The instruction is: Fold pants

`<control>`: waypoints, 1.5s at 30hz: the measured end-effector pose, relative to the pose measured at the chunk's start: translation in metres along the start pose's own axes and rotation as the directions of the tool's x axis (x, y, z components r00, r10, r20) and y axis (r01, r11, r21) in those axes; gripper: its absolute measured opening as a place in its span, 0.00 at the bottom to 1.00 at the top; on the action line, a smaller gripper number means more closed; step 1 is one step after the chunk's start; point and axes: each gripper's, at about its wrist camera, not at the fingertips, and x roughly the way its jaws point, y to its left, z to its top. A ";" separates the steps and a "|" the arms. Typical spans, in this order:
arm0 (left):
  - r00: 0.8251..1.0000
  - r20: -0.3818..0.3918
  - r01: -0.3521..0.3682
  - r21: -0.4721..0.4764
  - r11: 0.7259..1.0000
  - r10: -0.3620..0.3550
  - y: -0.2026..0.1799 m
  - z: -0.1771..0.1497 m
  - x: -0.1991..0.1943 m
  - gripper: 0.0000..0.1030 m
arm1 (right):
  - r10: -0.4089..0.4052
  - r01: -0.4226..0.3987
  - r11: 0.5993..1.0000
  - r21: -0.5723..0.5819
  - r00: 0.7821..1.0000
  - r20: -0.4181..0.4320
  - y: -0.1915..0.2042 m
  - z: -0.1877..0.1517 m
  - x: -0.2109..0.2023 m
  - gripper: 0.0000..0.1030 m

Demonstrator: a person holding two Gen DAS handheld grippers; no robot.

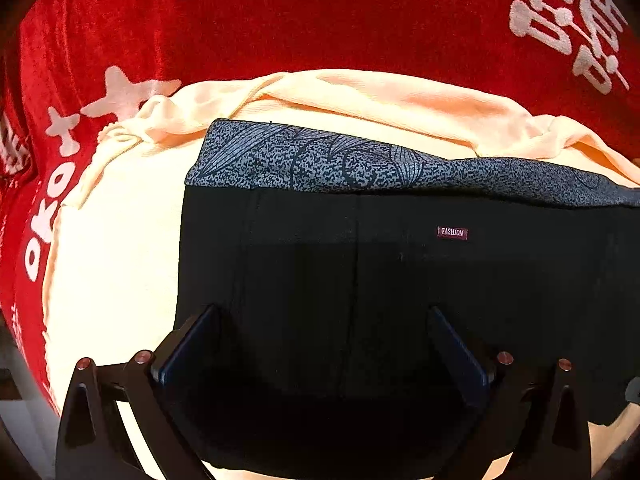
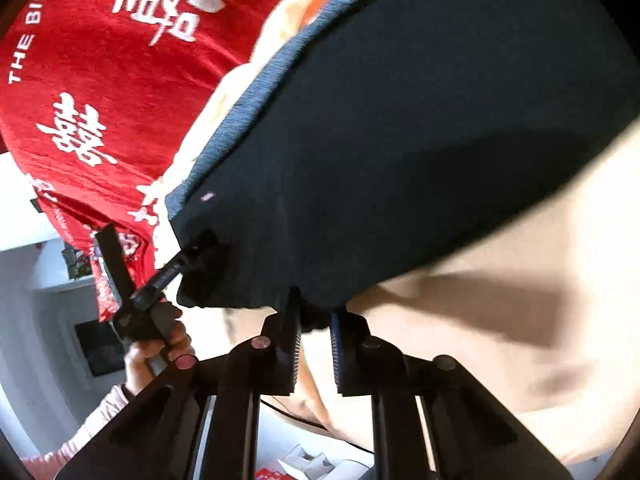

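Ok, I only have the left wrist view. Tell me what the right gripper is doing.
Observer: The right gripper is shut on the near edge of the black fabric pants.
Operator: Now describe my left gripper from that side.
Observer: The left gripper has its tip at the pants' corner, beside the right one.
Operator: Say what holds it.
Observer: A bare hand with a pale pink sleeve grips its handle.
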 end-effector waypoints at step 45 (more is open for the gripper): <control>0.999 0.005 -0.033 -0.060 0.998 0.033 0.052 0.031 -0.007 1.00 | -0.067 0.067 0.998 -0.006 0.998 -0.021 0.000 0.005 0.003 0.25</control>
